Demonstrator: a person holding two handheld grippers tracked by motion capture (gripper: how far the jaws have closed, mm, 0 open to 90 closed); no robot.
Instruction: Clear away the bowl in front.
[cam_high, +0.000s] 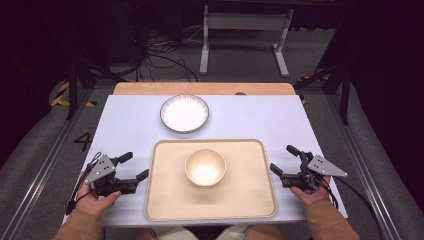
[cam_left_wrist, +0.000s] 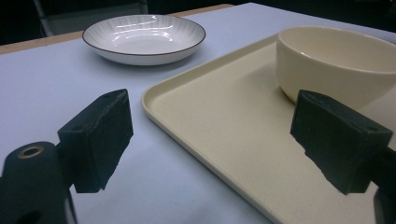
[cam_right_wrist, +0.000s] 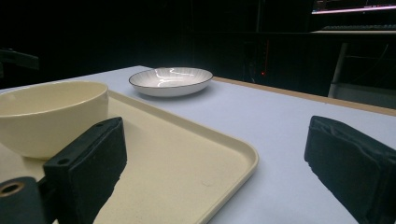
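A cream bowl (cam_high: 205, 167) (cam_left_wrist: 334, 63) (cam_right_wrist: 51, 114) stands upright in the middle of a beige tray (cam_high: 165, 200) (cam_left_wrist: 224, 126) (cam_right_wrist: 187, 158) at the table's front. Behind the tray sits a white plate with a dark rim (cam_high: 184, 113) (cam_left_wrist: 144, 37) (cam_right_wrist: 170, 80). My left gripper (cam_high: 135, 166) (cam_left_wrist: 212, 144) rests open just left of the tray, one jaw over the tray's edge. My right gripper (cam_high: 283, 158) (cam_right_wrist: 219, 172) rests open at the tray's right side. Both hold nothing.
The white tabletop (cam_high: 260, 117) has a wooden strip (cam_high: 200, 88) along its far edge. Beyond it are a dark floor with cables (cam_high: 160, 55) and a white stand (cam_high: 245, 35). Metal rails run along both sides of the table.
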